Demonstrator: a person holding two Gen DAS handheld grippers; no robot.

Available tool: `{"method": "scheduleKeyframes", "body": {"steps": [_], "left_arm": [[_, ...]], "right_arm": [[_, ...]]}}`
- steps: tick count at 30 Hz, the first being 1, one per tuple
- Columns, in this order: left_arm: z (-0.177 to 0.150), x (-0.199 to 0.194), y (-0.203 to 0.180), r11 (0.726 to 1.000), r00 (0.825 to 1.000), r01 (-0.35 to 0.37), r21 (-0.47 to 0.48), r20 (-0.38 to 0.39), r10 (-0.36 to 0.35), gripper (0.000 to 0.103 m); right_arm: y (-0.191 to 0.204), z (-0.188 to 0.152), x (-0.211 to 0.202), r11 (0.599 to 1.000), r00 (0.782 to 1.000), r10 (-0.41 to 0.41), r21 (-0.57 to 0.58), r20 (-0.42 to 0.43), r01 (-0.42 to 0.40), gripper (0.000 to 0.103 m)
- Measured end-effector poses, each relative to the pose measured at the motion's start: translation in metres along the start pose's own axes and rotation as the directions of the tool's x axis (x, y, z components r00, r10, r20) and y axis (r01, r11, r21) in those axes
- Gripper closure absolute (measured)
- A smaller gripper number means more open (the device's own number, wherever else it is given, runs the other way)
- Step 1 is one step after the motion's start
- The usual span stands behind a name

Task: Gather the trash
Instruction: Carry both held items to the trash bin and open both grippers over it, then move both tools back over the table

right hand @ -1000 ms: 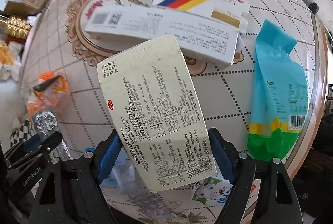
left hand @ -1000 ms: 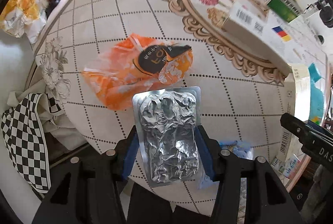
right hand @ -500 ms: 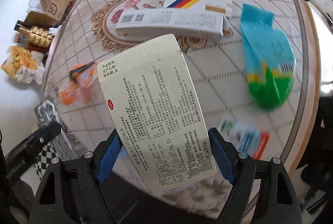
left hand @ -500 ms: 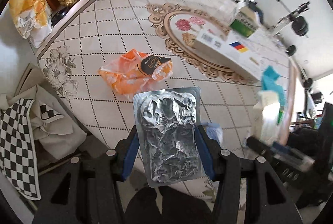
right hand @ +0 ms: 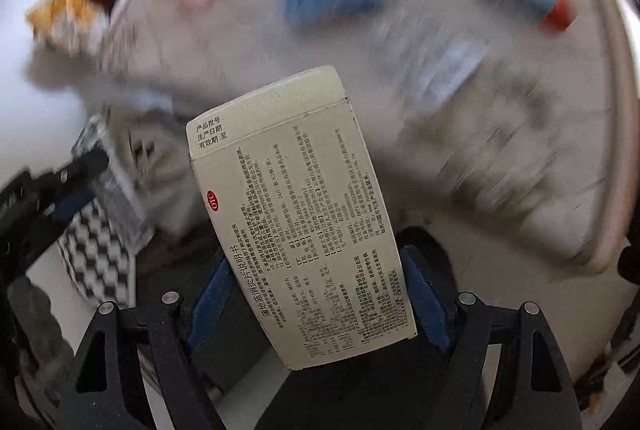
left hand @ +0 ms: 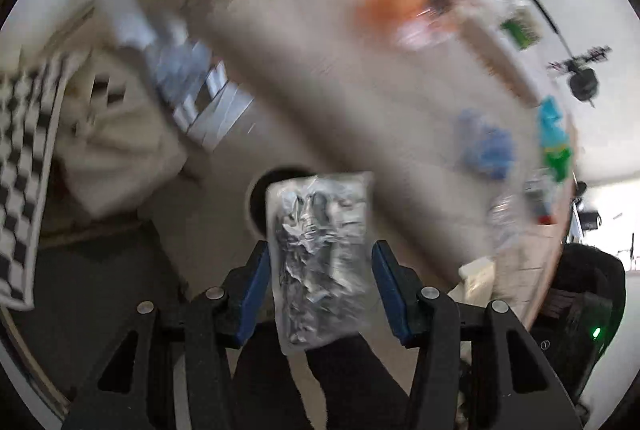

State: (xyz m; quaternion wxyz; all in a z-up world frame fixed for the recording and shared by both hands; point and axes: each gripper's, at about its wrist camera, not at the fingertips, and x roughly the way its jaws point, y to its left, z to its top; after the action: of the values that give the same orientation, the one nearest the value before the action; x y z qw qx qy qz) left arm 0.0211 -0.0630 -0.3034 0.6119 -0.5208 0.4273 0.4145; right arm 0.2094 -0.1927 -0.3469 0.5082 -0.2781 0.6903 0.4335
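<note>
Off the surface (left hand: 320, 78) now, both your hand-held grippers have swung away toward the checkered bag (left hand: 24, 166). Your left hand-held gripper (left hand: 320, 270) is closed on the foil blister pack (left hand: 320, 254), your right hand-held gripper (right hand: 316, 294) on the medicine box (right hand: 296, 214); both look ready to drop.

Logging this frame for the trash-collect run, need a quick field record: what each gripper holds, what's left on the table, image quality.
left gripper: shut on foil blister pack
right gripper: shut on medicine box, printed side to camera, tilted
table: round, pale cloth, heavily blurred
left on table: orange wrapper, blue wrapper, green-and-teal bag
beside table: checkered bag
image quality: strong motion blur in both views; only the held items are sharp
</note>
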Motion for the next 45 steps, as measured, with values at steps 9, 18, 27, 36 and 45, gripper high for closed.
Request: {"method": "scheduleKeyframes", "body": {"steps": [9, 18, 27, 36, 45], "left_arm": [[0.008, 0.226, 0.092, 0.983, 0.993, 0.042, -0.180, -0.101, -0.061, 0.056], [0.035, 0.395, 0.122, 0.994, 0.977, -0.060, -0.091, -0.208, 0.040, 0.048], [0.017, 0.412, 0.133, 0.981, 0.963, -0.194, -0.002, -0.191, 0.190, 0.003], [-0.010, 0.398, 0.126, 0.956, 0.941, -0.281, 0.085, -0.172, 0.292, 0.003], [-0.020, 0.354, 0.113, 0.952, 0.940, -0.290, 0.094, -0.160, 0.302, 0.003]], "right_arm": [[-0.046, 0.023, 0.260, 0.996, 0.996, -0.029, 0.083, -0.083, 0.036, 0.020], [-0.080, 0.117, 0.424, 0.992, 0.993, -0.096, 0.080, -0.069, 0.101, 0.019], [-0.088, 0.145, 0.449, 0.973, 0.973, -0.227, -0.046, -0.050, 0.225, 0.000], [-0.080, 0.119, 0.418, 0.943, 0.945, -0.326, -0.074, 0.006, 0.325, 0.000], [-0.069, 0.096, 0.369, 0.935, 0.937, -0.347, -0.062, 0.041, 0.349, 0.000]]}}
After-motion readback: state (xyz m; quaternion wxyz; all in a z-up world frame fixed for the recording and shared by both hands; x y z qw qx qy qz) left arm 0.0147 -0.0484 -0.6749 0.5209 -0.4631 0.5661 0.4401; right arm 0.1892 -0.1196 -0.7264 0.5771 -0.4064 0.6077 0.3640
